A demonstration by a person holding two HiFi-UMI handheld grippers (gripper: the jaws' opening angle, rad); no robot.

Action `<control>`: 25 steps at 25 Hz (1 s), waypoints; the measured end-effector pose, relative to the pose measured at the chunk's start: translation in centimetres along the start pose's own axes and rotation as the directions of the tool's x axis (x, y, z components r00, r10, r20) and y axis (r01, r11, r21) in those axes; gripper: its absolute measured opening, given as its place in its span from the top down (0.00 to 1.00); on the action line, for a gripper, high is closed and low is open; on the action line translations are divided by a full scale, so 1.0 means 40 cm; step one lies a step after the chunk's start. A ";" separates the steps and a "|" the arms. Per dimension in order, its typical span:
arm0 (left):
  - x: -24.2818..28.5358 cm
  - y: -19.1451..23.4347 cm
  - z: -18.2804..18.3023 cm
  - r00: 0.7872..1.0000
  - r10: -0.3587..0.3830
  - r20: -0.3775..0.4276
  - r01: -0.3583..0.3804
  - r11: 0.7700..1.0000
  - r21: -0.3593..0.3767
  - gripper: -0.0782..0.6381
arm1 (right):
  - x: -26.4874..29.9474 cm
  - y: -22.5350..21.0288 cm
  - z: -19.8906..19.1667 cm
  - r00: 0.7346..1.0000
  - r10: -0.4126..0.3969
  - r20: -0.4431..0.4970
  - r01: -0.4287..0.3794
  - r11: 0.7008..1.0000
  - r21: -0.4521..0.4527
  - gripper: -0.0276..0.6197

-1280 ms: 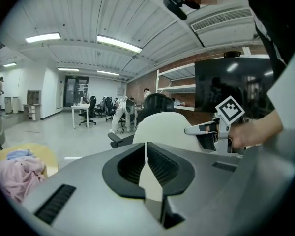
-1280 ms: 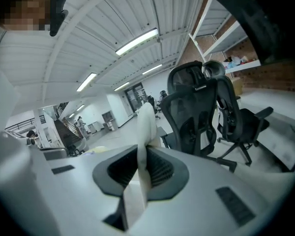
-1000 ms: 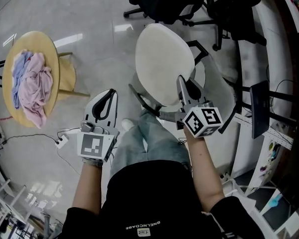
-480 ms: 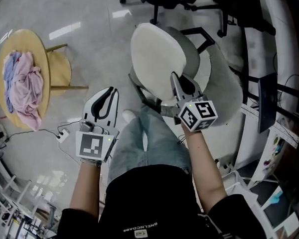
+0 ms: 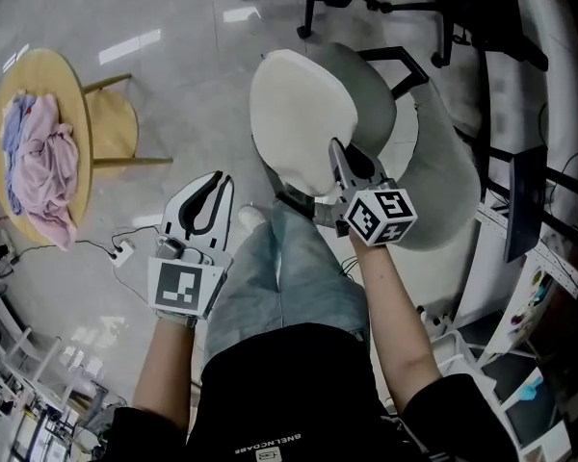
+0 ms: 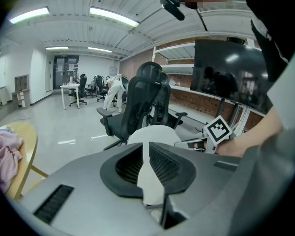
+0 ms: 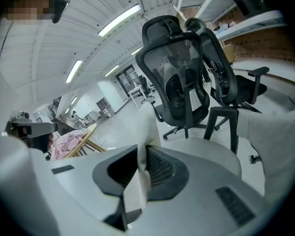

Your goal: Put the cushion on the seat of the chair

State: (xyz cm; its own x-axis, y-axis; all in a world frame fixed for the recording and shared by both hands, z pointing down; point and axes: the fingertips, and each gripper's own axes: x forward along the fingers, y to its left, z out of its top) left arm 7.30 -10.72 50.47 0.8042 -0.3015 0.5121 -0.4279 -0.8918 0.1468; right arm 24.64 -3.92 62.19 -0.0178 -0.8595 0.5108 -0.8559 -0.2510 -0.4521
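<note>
The white print on the black shirt cannot be read.

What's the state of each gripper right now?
Left gripper: closed, holding nothing.
Right gripper: closed on the edge of the cushion.

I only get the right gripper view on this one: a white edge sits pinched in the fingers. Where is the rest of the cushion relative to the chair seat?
Observer: In the head view, the cushion spreads over the left part of the grey seat. Whether they touch can't be judged.
Operator: And the other gripper?
Observer: The left gripper is apart from the cushion, over the floor beside the person's leg.
</note>
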 end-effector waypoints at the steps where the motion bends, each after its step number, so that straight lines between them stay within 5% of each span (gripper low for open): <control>1: 0.003 -0.001 -0.001 1.000 0.001 -0.001 -0.001 1.000 -0.001 0.84 | 0.004 -0.010 0.001 1.000 -0.005 -0.002 0.005 1.000 0.000 0.88; 11: 0.071 -0.031 -0.005 0.999 -0.019 -0.034 0.019 1.000 0.004 0.80 | 0.050 -0.195 -0.013 0.987 -0.154 -0.053 0.153 0.988 -0.016 0.88; 25: 0.233 -0.022 -0.058 0.996 -0.022 -0.088 0.019 0.999 -0.035 0.76 | 0.166 -0.477 -0.089 0.932 -0.323 -0.163 0.327 0.945 -0.005 0.88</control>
State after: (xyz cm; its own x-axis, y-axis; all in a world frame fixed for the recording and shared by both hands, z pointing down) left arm 14.20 -11.95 57.08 0.7742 -0.2506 0.5812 -0.4264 -0.8852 0.1863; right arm 39.00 -3.24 76.82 0.1762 -0.6476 0.7413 -0.8171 -0.5162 -0.2568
